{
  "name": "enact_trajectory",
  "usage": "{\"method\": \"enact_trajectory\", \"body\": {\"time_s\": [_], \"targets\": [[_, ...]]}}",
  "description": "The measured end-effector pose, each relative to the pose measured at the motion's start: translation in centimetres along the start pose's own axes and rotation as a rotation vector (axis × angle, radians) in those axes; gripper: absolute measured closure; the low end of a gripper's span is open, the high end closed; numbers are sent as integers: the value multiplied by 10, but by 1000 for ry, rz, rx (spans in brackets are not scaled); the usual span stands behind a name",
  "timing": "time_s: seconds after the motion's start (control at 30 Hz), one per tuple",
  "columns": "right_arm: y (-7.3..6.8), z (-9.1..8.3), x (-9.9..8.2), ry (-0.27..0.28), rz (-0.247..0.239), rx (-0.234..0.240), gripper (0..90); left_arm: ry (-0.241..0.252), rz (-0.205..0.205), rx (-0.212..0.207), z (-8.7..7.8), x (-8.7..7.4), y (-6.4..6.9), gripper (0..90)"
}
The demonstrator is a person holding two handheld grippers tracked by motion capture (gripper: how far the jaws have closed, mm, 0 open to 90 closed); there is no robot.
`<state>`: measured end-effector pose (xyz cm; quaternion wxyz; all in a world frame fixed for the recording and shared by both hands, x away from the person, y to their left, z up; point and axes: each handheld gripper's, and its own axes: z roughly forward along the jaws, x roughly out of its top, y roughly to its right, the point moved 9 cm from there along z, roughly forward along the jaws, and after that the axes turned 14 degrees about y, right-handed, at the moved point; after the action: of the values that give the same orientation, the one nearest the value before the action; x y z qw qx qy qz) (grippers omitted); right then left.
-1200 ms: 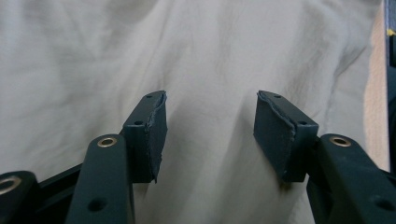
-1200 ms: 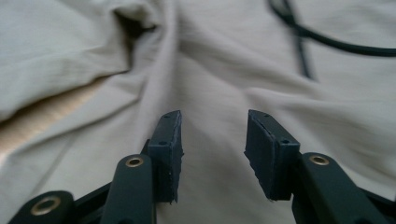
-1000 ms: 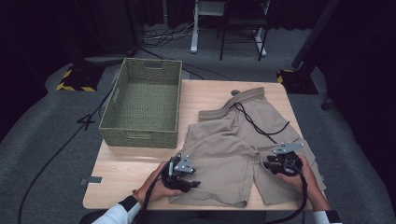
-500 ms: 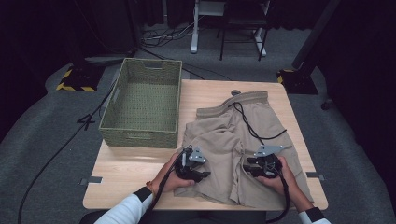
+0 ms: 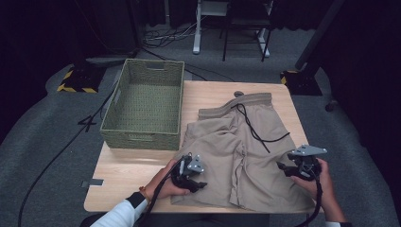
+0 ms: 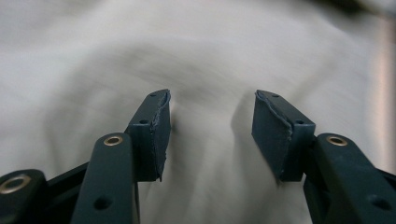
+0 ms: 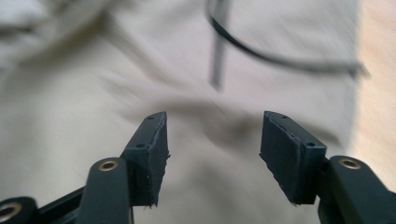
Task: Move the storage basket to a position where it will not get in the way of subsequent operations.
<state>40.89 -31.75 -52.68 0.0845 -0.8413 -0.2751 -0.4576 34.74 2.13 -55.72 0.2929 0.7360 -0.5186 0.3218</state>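
— Looking left first: the woven basket [image 5: 144, 106] holds nothing, and the khaki shorts [image 5: 236, 156] lie spread on the table [image 5: 123, 172] just beside it.

— And the left gripper [image 5: 196, 182]?

— Jaws parted over the cloth, gripping nothing. The right gripper [image 5: 283, 169] has just been opening, nothing between its jaws either.

— Awkward to lift?

— Soft, light, floppy (mind the drawstring [image 5: 255, 130]); I'd pinch the waistband [image 5: 236, 105] or a hem.

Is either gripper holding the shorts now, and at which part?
Nothing is held. The left gripper and the right gripper both stand open over the beige shorts; the right jaws have just opened.
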Motion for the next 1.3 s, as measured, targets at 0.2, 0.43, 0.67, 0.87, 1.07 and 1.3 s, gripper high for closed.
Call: {"method": "enact_trajectory", "body": {"time_s": [0.2, 0.43, 0.67, 0.87, 1.07, 1.3], "targets": [[4, 4, -28, -69, 28, 7, 397, -34, 27, -102, -9, -6, 31, 418], [-13, 19, -10, -21, -11, 53, 384, 56, 8, 117, -5, 11, -9, 299], [-15, 46, 20, 50, -34, 80, 366, 29, -20, 118, -1, -2, -28, 348], [-13, 66, 64, 146, -21, 84, 385, 30, -8, 114, -2, -3, -27, 354], [-19, 98, 101, 134, -4, 103, 537, 42, 3, 102, -4, -6, -22, 353], [-10, 148, 105, 57, 11, 84, 553, 55, 3, 79, -6, -8, -13, 357]]}}
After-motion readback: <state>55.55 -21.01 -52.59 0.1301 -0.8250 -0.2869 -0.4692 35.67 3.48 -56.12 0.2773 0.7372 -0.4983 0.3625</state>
